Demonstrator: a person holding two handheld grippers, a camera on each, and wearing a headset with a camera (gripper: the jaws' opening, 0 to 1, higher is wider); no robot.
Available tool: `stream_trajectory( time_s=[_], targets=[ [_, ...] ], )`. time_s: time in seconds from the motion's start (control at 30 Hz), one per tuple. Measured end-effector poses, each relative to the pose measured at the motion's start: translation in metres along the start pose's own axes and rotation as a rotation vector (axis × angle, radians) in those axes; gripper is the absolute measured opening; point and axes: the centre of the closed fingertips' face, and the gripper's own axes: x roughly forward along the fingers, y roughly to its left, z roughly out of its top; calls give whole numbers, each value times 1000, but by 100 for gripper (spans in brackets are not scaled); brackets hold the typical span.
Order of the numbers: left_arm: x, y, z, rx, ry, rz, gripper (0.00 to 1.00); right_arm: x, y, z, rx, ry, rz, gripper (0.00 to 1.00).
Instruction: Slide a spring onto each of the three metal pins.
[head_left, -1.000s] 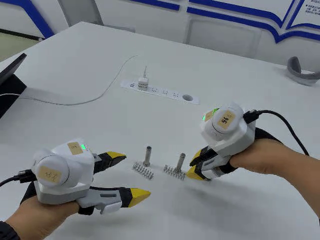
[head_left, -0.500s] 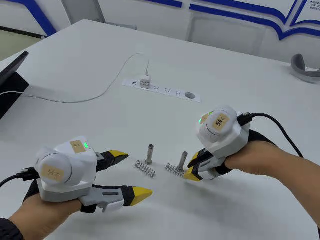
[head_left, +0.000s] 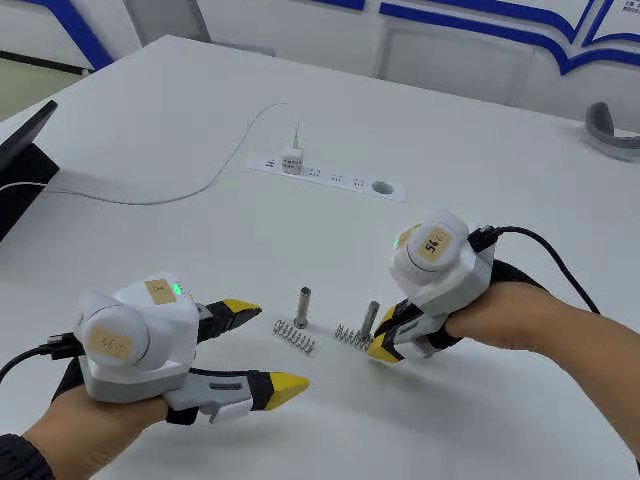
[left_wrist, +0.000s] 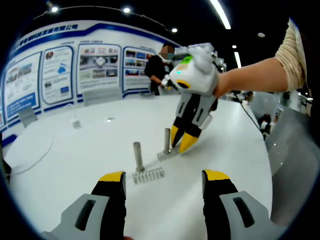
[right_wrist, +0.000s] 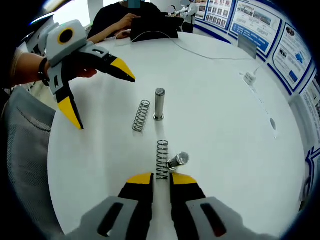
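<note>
Right tool (right_wrist: 161, 176) straddles spring (right_wrist: 162, 159) beside pin (right_wrist: 177, 160).

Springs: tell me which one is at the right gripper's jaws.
The spring beside the pin nearest the right gripper; its end reaches between the jaws. The other spring lies apart, by the farther pin, nearer the left gripper.

Bright, even light is cast by ceiling strip lights (left_wrist: 220, 14); faint shadows are left on the table (head_left: 420, 120); fisheye edges are bowed.

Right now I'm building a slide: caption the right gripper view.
Right gripper tips flank the end of a spring beside a pin; open left gripper beyond.
</note>
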Motion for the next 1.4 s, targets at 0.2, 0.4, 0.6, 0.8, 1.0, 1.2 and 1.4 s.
stream_trajectory(
  time_s=[0.2, 0.4, 0.6, 0.8, 1.0, 1.2, 1.4],
  targets=[
    [1, 1, 0, -2, -4, -1, 62, 2, 0, -1, 10, 1, 6, 14],
    [1, 1, 0, -5, -2, 1, 62, 5, 1, -1, 8, 9, 13, 13],
    [-1, 2, 0, -6, 0, 5, 62, 7, 1, 0, 0, 14, 16, 13],
    [0, 2, -1, -5, 3, 4, 62, 7, 0, -1, 1, 17, 18, 13],
    [1, -1, -2, -5, 4, -3, 62, 7, 2, -1, -14, 20, 17, 12],
    [1, -3, -2, -6, 2, -6, 62, 6, 4, -2, -24, 27, 18, 12],
    [2, -7, -5, -6, 9, -16, 60, 3, 11, -7, -34, 35, 30, 12]
  ],
)
